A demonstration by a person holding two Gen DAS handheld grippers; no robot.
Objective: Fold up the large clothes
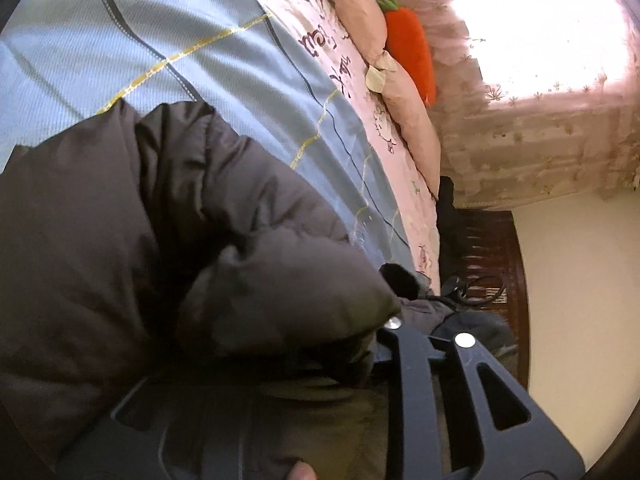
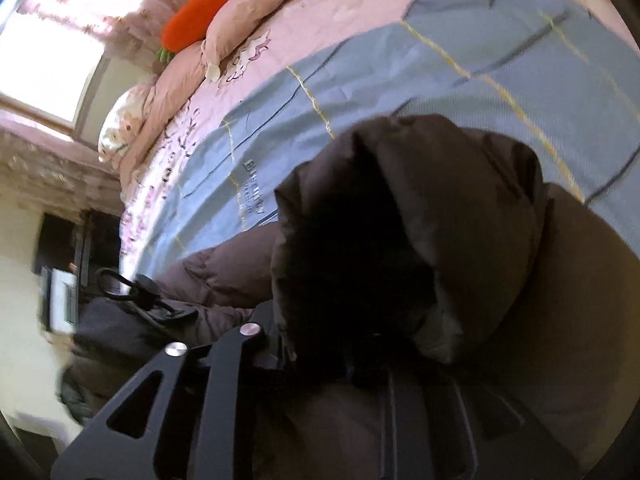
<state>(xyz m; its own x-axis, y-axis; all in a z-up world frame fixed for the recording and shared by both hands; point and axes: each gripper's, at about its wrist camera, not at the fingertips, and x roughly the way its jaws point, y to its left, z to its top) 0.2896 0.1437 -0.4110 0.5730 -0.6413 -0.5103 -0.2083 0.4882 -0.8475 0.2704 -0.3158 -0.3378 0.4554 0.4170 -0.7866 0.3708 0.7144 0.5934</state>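
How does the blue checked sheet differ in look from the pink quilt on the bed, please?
The blue sheet is plain blue crossed by thin yellow and dark lines; the pink quilt carries cartoon prints. The blue sheet lies fairly flat under the dark jacket; the pink quilt bunches into a thick roll beside the carrot toy. Both cover the same bed.

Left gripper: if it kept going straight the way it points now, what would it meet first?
Probably the dark puffer jacket, which bulges over the left gripper already. Beyond it lies the blue checked bedsheet; depth is unclear.
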